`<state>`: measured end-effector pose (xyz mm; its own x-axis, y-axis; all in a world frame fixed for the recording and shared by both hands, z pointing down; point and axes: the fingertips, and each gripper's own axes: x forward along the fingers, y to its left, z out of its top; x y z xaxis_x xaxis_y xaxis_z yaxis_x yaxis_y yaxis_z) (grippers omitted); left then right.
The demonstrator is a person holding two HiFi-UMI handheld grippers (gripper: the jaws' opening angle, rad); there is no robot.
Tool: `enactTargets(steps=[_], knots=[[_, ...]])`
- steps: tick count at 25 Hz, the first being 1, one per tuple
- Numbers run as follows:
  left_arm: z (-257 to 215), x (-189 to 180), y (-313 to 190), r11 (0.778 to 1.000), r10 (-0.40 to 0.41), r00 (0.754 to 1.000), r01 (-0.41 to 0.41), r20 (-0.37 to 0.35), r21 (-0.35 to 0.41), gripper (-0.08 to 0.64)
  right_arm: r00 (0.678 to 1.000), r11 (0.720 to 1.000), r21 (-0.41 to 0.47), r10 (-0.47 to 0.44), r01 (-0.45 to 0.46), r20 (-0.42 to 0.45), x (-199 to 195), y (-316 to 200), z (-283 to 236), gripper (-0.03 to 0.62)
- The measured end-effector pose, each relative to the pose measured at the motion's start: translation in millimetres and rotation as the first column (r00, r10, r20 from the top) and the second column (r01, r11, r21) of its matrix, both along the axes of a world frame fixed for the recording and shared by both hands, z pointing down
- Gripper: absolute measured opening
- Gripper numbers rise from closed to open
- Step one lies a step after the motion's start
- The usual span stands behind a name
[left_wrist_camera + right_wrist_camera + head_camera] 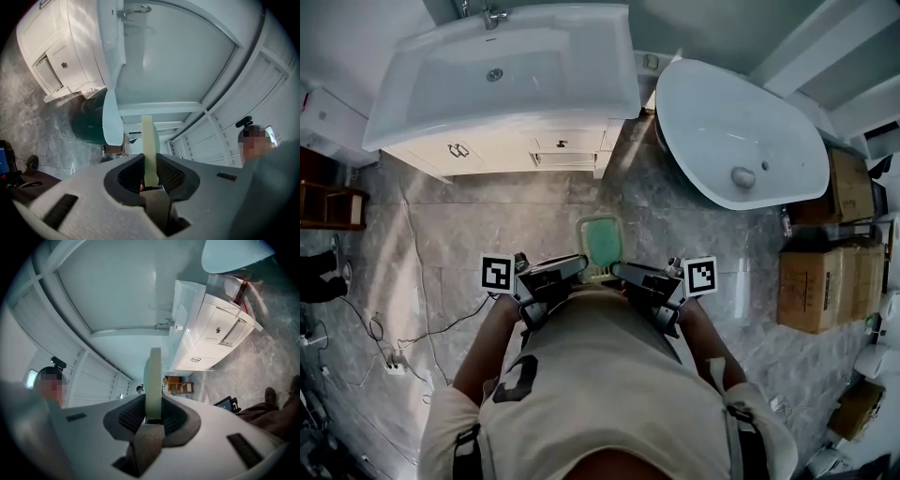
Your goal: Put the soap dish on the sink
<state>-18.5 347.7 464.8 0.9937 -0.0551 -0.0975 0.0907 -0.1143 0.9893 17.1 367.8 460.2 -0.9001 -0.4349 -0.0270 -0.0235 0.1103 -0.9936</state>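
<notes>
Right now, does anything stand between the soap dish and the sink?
Nothing visible does. The left gripper and right gripper are both shut on the soap dish above open floor; the sink lies ahead and to the left, and the bathtub stands off to the right of that path.

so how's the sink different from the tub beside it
The sink is rectangular with squared corners; the tub is an oval. The sink sits on a white cabinet, while the tub stands on the floor. The sink has a faucet at its back edge; no tap shows on the tub. In the head view the sink lies square-on and the tub is angled. Both are white inside, each with a drain fitting.
</notes>
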Motion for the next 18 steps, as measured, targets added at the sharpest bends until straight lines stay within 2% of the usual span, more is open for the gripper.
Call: enactTargets(steps=[10,18], knots=[[4.7,31.5,-7.7,0.999,-0.031,0.996,0.029,0.079,0.023,0.086,1.0,1.0,-0.004,-0.005,0.005,0.007,31.9,-9.1,2.9,0.089],[4.8,62.2,-19.1,0.993,-0.086,0.985,0.073,0.151,0.093,0.092,1.0,1.0,0.01,-0.005,0.005,0.012,64.8,-20.4,1.7,0.087]])
